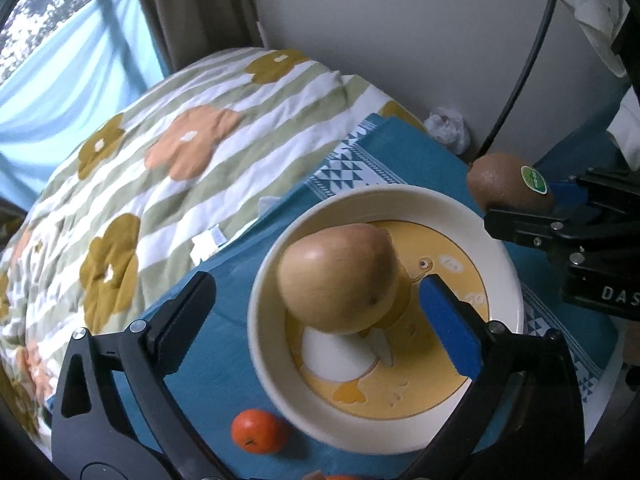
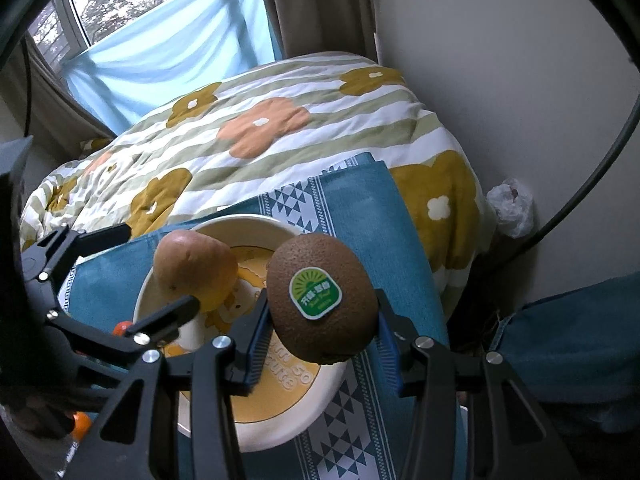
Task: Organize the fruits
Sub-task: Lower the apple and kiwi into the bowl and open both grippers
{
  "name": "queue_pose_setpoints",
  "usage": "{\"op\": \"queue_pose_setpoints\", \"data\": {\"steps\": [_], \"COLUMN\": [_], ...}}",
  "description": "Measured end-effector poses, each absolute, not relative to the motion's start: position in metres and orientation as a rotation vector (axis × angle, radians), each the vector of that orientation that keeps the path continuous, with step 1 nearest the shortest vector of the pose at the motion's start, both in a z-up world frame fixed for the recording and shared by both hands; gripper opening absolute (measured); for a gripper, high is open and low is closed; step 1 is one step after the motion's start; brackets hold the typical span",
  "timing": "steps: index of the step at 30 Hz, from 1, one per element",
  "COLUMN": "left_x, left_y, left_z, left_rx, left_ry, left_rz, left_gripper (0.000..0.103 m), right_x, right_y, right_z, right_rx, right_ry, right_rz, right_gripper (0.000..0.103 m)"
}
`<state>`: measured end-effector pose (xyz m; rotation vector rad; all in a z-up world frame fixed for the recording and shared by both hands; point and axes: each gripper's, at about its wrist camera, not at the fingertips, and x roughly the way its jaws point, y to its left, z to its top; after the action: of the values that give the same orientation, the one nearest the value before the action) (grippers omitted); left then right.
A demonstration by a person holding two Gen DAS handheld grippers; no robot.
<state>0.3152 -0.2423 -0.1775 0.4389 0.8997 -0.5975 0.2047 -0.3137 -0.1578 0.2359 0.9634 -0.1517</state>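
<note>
The right gripper [image 2: 322, 340] has its fingers clamped on the kiwi [image 2: 322, 296], long axis crosswise, hanging over the bowl [image 1: 508, 276] rim at about 2 o'clock. The left gripper [image 1: 316, 316] stands wide open around the pear [image 1: 340, 276] in the bowl.

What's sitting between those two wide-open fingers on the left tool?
A pear, resting in the duck bowl. The left gripper's fingers straddle it without touching, as the left wrist view shows.
</note>
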Motion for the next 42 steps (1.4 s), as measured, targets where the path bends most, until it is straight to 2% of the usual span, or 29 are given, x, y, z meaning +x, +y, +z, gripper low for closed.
{"op": "queue_pose_setpoints", "data": {"steps": [18,36,39,40,42], "left_x": [0.303,0.298,0.297,0.297,0.297], "left_y": [-0.186,-0.169,-0.166,-0.165,-0.165], "left_z": [-0.160,-0.164,-0.164,-0.164,-0.164], "left_rx": [0.341,0.280,0.279,0.278,0.276], "left_ry": [0.930,0.953,0.952,0.952,0.951], "left_rz": [-0.471,-0.447,-0.444,-0.444,-0.443], "left_gripper": [0.103,0.103,0.103,0.103,0.103], "right_x": [0.238,0.242,0.241,0.241,0.241], "right_y": [-0.299,-0.290,-0.285,-0.284,-0.282], "right_z": [-0.176,-0.210,-0.208,-0.208,-0.206], "right_rx": [0.185,0.174,0.139,0.128,0.106], "right_ry": [0.992,1.045,1.022,1.018,1.001], "right_rz": [-0.031,0.034,0.027,0.025,0.022], "right_gripper": [0.044,0.044,0.049,0.060,0.070]}}
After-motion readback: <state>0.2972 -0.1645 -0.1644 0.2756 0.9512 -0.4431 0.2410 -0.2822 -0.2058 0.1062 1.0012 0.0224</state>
